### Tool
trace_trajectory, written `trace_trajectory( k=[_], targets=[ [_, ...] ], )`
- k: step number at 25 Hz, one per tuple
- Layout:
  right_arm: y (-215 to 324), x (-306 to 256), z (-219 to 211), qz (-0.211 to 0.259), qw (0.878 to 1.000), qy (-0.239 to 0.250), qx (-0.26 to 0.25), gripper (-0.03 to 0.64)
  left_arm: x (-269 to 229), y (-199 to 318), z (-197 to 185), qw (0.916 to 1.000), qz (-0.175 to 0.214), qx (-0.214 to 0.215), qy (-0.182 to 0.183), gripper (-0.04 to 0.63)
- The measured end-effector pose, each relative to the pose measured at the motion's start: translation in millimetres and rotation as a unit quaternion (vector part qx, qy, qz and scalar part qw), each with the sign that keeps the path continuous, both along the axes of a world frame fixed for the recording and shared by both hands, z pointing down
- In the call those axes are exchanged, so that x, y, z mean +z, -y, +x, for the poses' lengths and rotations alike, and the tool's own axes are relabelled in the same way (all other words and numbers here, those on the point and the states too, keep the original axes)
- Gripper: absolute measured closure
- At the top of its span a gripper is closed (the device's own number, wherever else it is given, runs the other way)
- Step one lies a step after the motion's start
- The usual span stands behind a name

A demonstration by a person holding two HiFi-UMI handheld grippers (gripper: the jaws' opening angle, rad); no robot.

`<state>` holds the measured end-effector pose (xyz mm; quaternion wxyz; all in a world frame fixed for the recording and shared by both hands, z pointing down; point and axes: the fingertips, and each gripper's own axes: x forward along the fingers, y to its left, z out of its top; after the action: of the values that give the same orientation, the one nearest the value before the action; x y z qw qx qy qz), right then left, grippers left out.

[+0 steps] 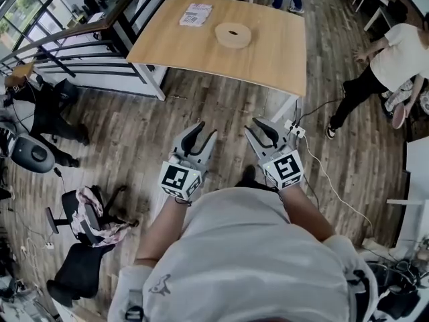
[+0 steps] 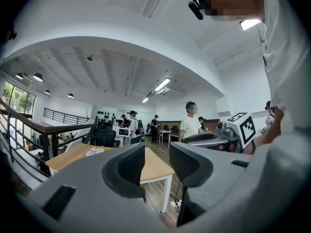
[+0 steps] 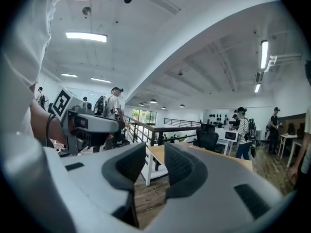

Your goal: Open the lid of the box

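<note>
A round tan box (image 1: pixel 232 35) with a dark spot at its centre lies on the wooden table (image 1: pixel 268 59), towards the far side. A flat white packet (image 1: pixel 195 14) lies further back on the table; the left gripper view also catches the packet (image 2: pixel 95 150). Both grippers hang close to my chest, over the wooden floor and short of the table. My left gripper (image 1: pixel 204 131) (image 2: pixel 156 164) is open with nothing between its jaws. My right gripper (image 1: pixel 258 126) (image 3: pixel 154 164) is likewise open and empty. They sit side by side, pointing at the table.
A white power strip (image 1: pixel 295 129) with a cable lies on the floor by the table's near right leg. A person (image 1: pixel 392 62) stands at the right. Office chairs (image 1: pixel 84 220) stand at the left, and a stair railing (image 1: pixel 74 35) runs along the far left.
</note>
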<state>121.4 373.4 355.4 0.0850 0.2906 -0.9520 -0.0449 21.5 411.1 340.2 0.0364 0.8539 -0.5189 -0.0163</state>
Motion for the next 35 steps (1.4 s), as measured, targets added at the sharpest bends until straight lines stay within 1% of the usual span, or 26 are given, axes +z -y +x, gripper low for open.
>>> trace_trajectory(
  k=[2,5,8,13,20,27,32,35],
  targets=[
    [13.5,1.8,4.3,-0.001,1.0,0.0,-0.001,0.48,4.1,11.9,5.6,1.0,-0.003,0.002,0.006,0.423],
    [36.7,5.6,12.3,0.001,1.0,0.001,-0.004,0.448,11.2,33.2,15.8,0.9999,-0.008,0.003,0.008,0.394],
    [61.9,11.8,22.0,-0.008,1.0,-0.002,-0.014,0.425,14.9,57.9,27.9,0.9999,-0.011,-0.004,0.007,0.376],
    [108.5,13.3,44.6,-0.007,1.0,-0.003,-0.027,0.419,11.3,103.2,47.9,0.9996,-0.01,-0.024,0.011,0.376],
    [156.8,8.8,73.9,-0.013,0.999,0.006,-0.034,0.414,8.6,150.8,76.8,0.9992,-0.016,-0.033,0.016,0.374],
    [192.1,11.3,92.1,-0.013,1.0,0.015,-0.023,0.414,11.0,185.0,92.5,0.9992,-0.02,-0.024,0.026,0.373],
    [215.9,12.4,94.7,-0.013,1.0,0.02,-0.008,0.414,17.4,212.4,95.0,0.9994,-0.022,-0.006,0.026,0.373],
    [236.1,18.5,93.6,-0.015,1.0,0.013,0.003,0.413,19.6,237.8,92.2,0.9995,-0.021,0.008,0.024,0.373]
  ],
)
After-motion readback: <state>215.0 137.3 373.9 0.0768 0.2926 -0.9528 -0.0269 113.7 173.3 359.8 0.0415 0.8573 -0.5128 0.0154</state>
